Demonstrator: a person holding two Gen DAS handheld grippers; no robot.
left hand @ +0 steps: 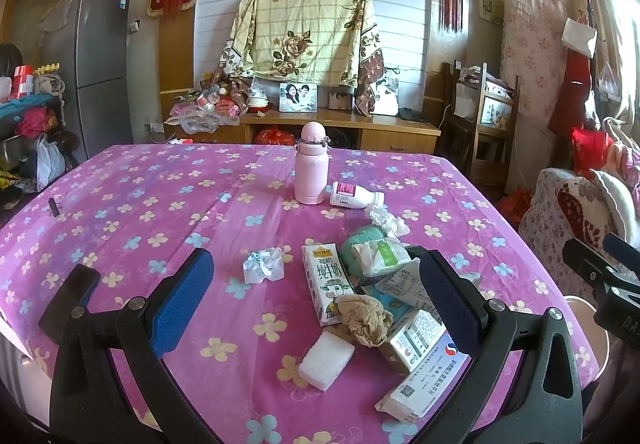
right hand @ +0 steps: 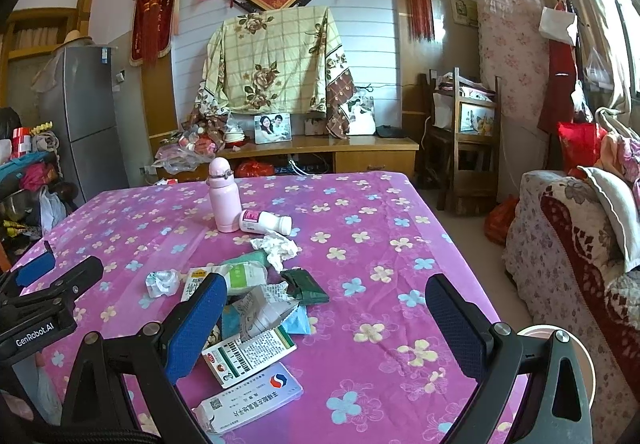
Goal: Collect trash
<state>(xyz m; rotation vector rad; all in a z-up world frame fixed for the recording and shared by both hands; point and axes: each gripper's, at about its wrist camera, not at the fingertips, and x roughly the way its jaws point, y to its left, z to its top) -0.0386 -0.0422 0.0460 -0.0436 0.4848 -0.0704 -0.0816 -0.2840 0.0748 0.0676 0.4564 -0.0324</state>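
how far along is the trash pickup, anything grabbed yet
Nothing looks collected. Both tools, left and right, are open and empty. The milk carton, crumpled wrapper, tissue and medicine boxes all lie on the table.

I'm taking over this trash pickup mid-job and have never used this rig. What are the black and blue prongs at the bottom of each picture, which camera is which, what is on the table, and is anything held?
The prongs are the fingers of two hand-held grippers; a person carries one in each hand. Each picture comes from a fisheye camera mounted on a gripper, looking forward between its own blue-padded fingers. One view shows the left gripper, the other the right gripper. Both are open and hold nothing.

On the purple flowered tablecloth stands a pink flask, upright, with a small white bottle lying on its side beside it. Nearer lies the trash pile: a milk carton, crumpled tissue, a white sponge-like block, a brown crumpled wad, medicine boxes and paper scraps.
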